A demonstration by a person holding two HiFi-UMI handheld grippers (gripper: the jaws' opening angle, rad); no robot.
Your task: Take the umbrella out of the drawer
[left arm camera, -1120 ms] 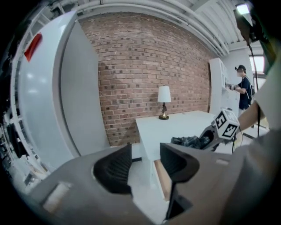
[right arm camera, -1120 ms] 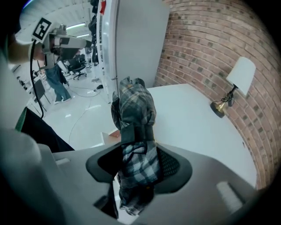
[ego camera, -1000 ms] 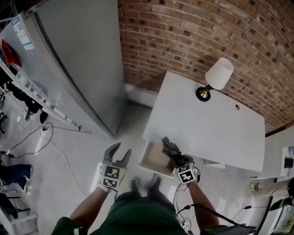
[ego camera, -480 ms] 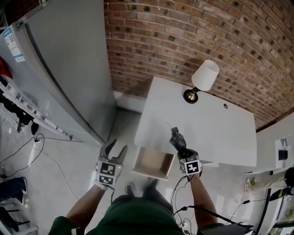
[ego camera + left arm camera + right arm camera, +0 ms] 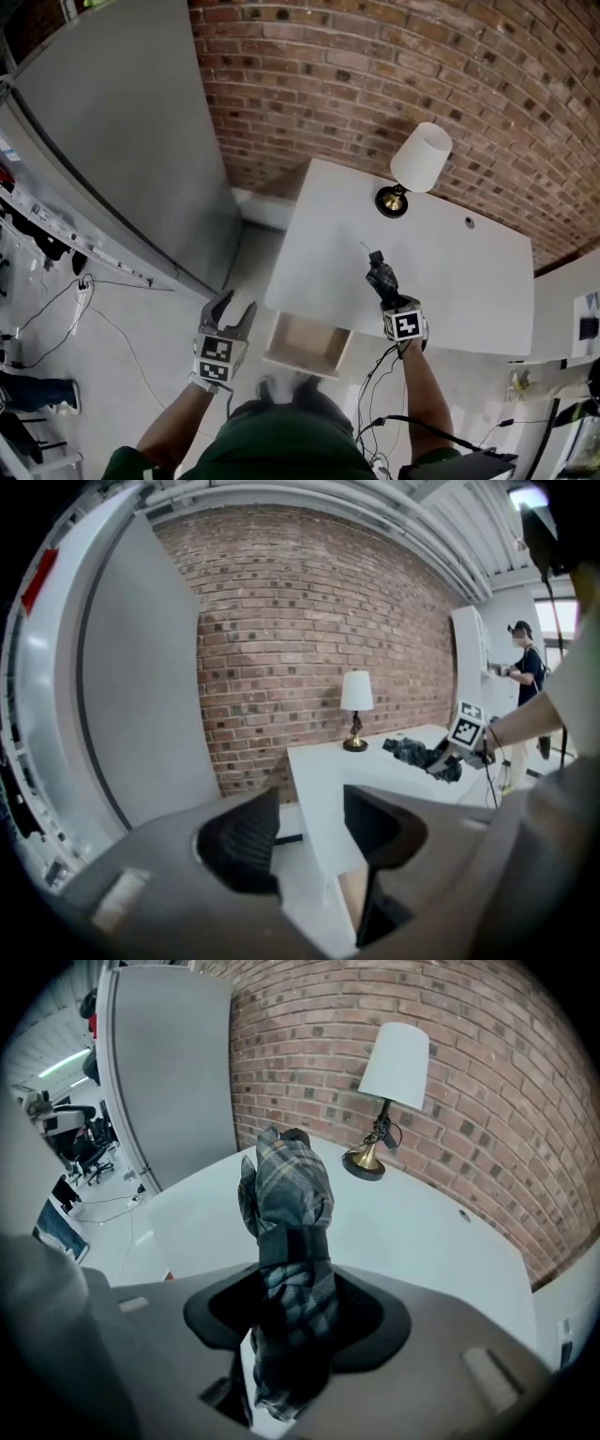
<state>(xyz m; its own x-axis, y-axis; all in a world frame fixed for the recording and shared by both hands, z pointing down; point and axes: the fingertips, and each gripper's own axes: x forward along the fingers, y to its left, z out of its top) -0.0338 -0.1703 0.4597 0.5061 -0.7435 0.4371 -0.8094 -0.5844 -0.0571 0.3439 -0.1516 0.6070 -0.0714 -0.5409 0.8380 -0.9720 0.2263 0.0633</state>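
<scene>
brick wall behind a white table with a lamp. the right arm reaches forward over the table, its tool angled steeply down and clenched on a folded plaid umbrella, held over the tabletop, out of the open drawer. the left arm is bent beside the drawer, its tool pointing slightly down, jaws apart, empty.
</scene>
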